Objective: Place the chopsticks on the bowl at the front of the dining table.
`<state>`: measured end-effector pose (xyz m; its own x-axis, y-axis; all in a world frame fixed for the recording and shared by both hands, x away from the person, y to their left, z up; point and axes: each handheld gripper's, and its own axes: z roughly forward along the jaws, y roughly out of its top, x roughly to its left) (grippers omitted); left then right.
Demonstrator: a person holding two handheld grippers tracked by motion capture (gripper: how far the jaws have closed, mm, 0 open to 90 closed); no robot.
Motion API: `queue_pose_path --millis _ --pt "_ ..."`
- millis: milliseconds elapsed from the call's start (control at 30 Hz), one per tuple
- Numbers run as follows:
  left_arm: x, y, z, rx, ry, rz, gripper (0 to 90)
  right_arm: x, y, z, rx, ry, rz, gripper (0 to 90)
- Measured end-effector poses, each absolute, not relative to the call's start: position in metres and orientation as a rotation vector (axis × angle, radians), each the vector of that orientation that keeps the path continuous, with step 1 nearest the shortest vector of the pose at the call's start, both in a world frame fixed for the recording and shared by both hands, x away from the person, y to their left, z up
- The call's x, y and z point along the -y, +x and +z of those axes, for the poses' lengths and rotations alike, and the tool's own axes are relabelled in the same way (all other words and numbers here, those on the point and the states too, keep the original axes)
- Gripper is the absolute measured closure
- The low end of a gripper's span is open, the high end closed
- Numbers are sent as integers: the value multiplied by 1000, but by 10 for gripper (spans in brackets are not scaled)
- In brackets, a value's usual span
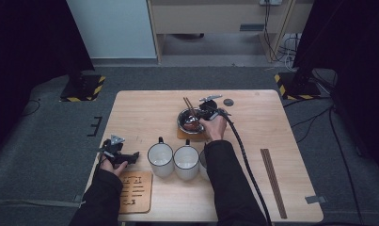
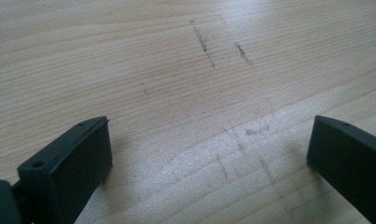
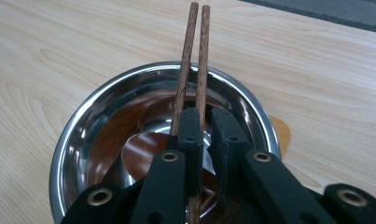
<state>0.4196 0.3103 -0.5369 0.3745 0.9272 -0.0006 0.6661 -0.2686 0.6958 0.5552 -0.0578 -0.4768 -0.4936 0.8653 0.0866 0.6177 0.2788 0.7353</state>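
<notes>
Two chopsticks (image 3: 191, 60) lie across a steel bowl (image 3: 83, 135), tips poking out past its far rim, and the right gripper (image 3: 205, 135) has its jaws pinched on them over the bowl. That bowl sits on a mat (image 1: 181, 135) mid-table. Near the table's (image 2: 176, 70) left edge, the left gripper (image 2: 209, 154) rests with jaws spread wide on bare wood, beside three mugs (image 1: 160, 159).

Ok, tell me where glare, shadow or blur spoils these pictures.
Right gripper view: reflections streak the steel bowl, chopsticks sharp. Left gripper view: the left hand-held gripper jaws look soft and throw faint shadows on the table. High view: dark edges, evenly lit tabletop.
</notes>
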Motion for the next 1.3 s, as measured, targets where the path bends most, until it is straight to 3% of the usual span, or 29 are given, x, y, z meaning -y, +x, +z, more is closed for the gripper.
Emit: queue_pose_path --millis 200,867,1300 --pt "-310 420 -537 -1368 2028 553 0 57 555 -478 -2223 1351 1055 868" --pt "-310 420 -537 -1368 2028 553 0 53 559 -481 -2191 1377 1087 849" --pt "-310 420 -537 -1368 2029 554 0 51 556 -479 -2199 1326 1114 696"
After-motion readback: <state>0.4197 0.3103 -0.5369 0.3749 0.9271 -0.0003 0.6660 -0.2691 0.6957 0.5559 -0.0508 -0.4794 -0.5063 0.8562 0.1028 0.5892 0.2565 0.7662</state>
